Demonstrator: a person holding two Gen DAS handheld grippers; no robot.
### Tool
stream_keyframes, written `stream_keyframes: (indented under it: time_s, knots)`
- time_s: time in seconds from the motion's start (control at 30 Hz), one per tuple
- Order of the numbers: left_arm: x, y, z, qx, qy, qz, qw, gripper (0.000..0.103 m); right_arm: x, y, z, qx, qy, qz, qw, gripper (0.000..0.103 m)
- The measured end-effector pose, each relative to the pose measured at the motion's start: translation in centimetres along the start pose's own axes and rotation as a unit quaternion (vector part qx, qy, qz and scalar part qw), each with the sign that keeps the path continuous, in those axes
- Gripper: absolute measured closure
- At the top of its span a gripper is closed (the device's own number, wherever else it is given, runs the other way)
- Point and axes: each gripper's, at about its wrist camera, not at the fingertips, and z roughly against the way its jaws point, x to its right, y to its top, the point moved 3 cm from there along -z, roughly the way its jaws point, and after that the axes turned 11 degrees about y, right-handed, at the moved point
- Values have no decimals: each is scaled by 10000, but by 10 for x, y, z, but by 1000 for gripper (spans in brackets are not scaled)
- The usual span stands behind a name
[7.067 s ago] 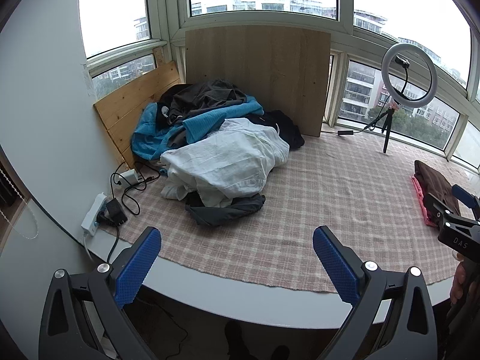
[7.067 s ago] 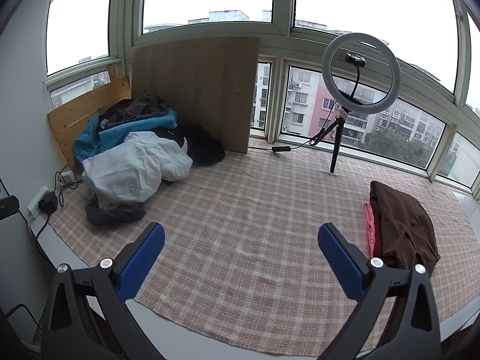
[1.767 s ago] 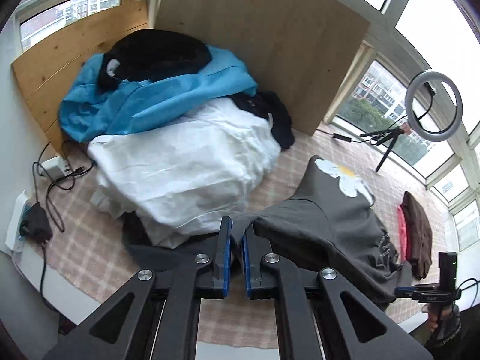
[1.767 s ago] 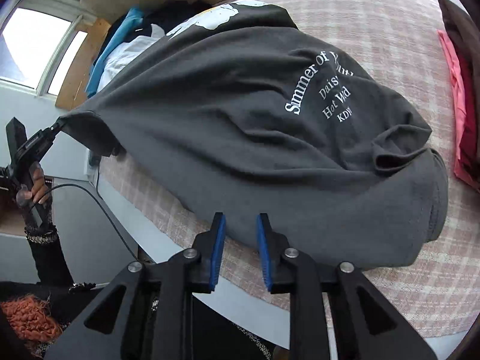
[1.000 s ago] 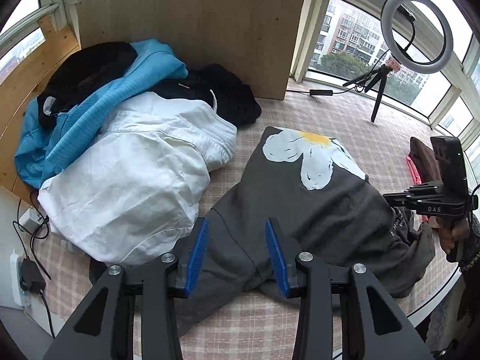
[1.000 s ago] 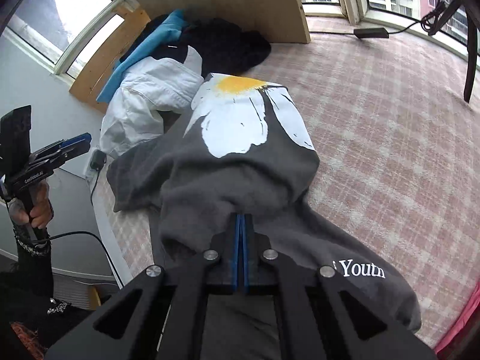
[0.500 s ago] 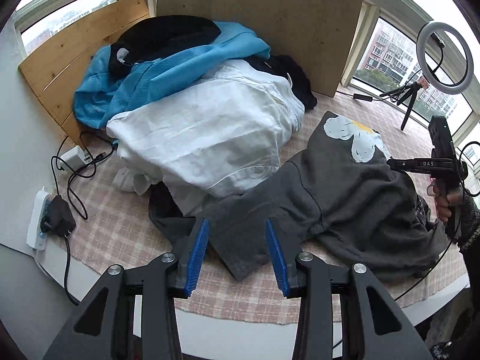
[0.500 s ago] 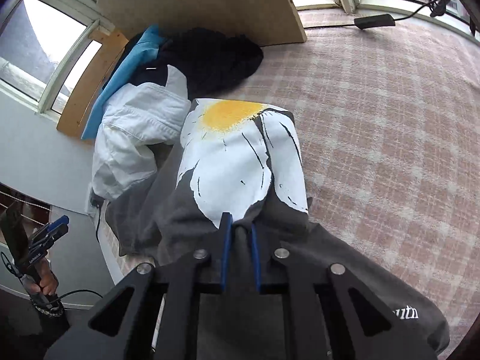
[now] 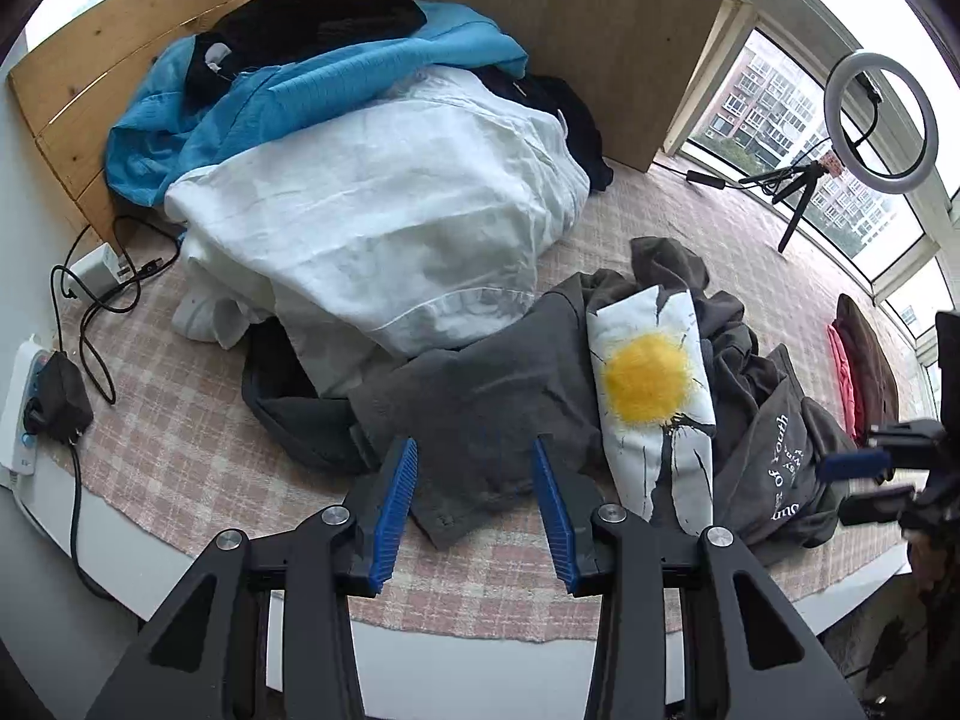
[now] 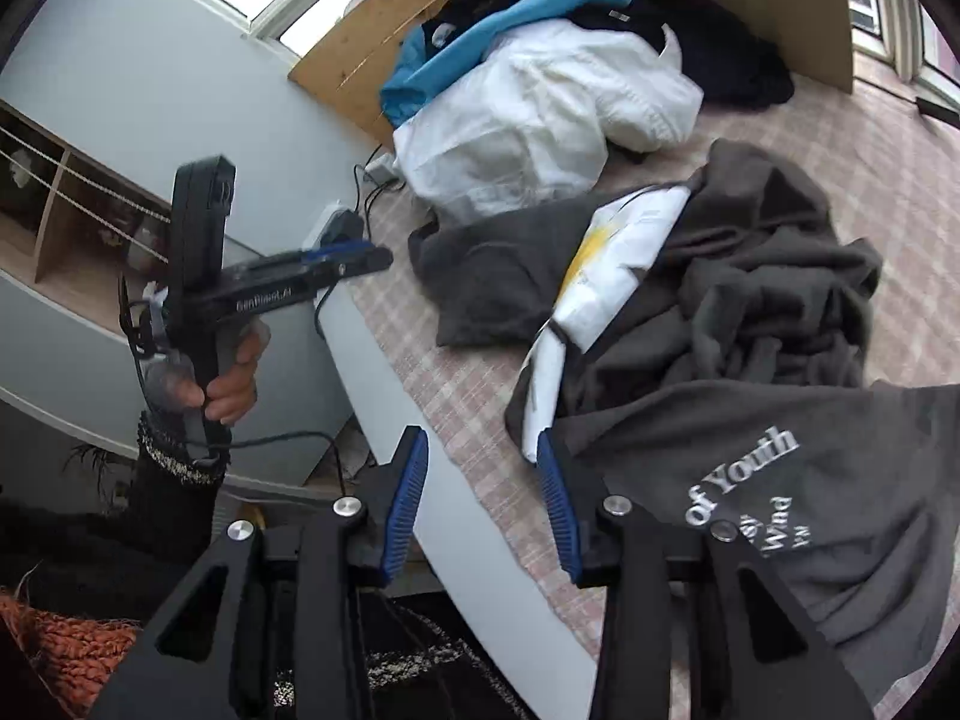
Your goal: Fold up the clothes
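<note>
A dark grey T-shirt (image 9: 498,396) with a white and yellow daisy print (image 9: 651,384) lies crumpled on the checked cloth (image 9: 180,438) near the front edge. My left gripper (image 9: 474,504) is open and empty, just above the shirt's near hem. In the right wrist view the same shirt (image 10: 750,312) lies bunched, white lettering (image 10: 744,480) facing up. My right gripper (image 10: 483,510) is open and empty over the table's front edge, its right finger beside the shirt's edge. It also shows in the left wrist view (image 9: 882,468), and the left gripper in the right wrist view (image 10: 336,261).
A pile of white (image 9: 390,216), blue (image 9: 336,78) and black clothes sits at the back left against wooden boards (image 9: 510,12). A power strip and cables (image 9: 42,396) lie at the left edge. A ring light (image 9: 876,114) stands at the back. Folded brown and pink clothes (image 9: 864,360) lie far right.
My right gripper has let go of the grey shirt, opened, and pulled back to the front edge. The shirt has dropped into a crumpled heap. My left gripper stays open, slightly closer to the hem.
</note>
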Motion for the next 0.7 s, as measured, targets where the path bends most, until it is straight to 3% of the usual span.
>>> stream_keyframes:
  time_s: [0.07, 0.1, 0.23, 0.33, 0.37, 0.4, 0.43, 0.53, 0.63, 0.7]
  knots:
    - [28, 0, -10, -115, -226, -175, 9995, 59, 29, 22, 22, 433, -797, 74, 9958, 37]
    - [45, 1, -16, -177, -332, -291, 9989, 57, 44, 33, 20, 459, -1073, 33, 9932, 36]
    - [95, 4, -44, -439, -523, -623, 9957, 56, 98, 60, -22, -55, -844, -418, 9955, 36]
    - [106, 4, -55, -536, -303, -724, 9955, 56, 120, 61, -63, -464, -648, -622, 9949, 39]
    - [105, 4, -53, -495, -254, -732, 9958, 56, 125, 59, -69, -533, -578, -682, 9946, 61]
    - [98, 5, -52, -478, -209, -684, 9963, 56, 127, 55, -68, -524, -501, -733, 9947, 89]
    - [92, 7, -51, -462, -164, -632, 9968, 56, 129, 50, -66, -514, -425, -785, 9947, 92]
    - [70, 12, -57, -542, 9, -430, 9976, 54, 130, 41, -11, 146, -294, -836, 9960, 93]
    - [56, 15, -62, -621, 260, -259, 9974, 54, 132, 14, 98, 1232, -477, -1268, 9831, 94]
    - [55, 16, -57, -528, 305, -258, 9978, 54, 129, -23, 170, 1702, -1154, -1380, 9688, 95]
